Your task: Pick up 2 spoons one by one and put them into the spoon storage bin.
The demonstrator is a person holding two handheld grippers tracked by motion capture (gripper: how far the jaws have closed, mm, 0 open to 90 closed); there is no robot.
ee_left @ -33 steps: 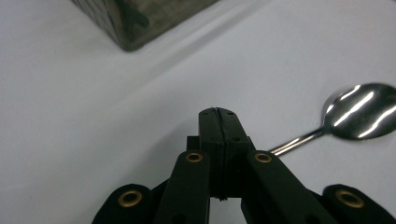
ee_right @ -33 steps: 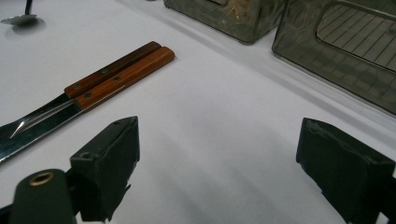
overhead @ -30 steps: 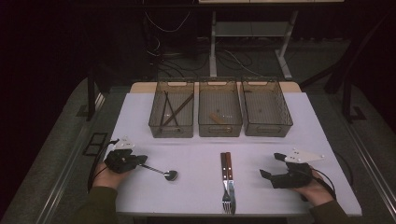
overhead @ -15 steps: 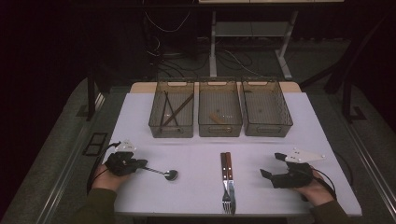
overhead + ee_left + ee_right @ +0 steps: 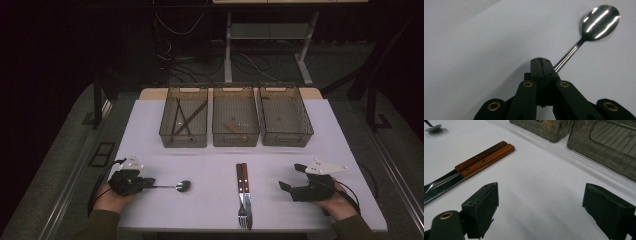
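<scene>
My left gripper (image 5: 150,184) lies low at the table's front left, shut on the thin handle of a metal spoon (image 5: 183,186). In the left gripper view the jaws (image 5: 541,61) are pressed together and the spoon (image 5: 599,21) sticks out past them, bowl up. Whether the bowl rests on the table I cannot tell. My right gripper (image 5: 291,176) sits at the front right, open, with bare table between its pads (image 5: 540,195). A fork (image 5: 241,195) and a knife (image 5: 247,195) with wooden handles (image 5: 484,155) lie side by side between the two hands. The spoon (image 5: 433,128) shows far off in the right gripper view.
Three clear bins stand in a row at the back of the white table (image 5: 325,135). The left bin (image 5: 167,132) holds dark sticks, the middle bin (image 5: 235,139) a small brown item, and the right bin (image 5: 305,131) looks empty. The table's front edge is close to both hands.
My left hand has drifted slightly toward the near edge, still gripping the spoon. The right hand and the cutlery have not moved.
</scene>
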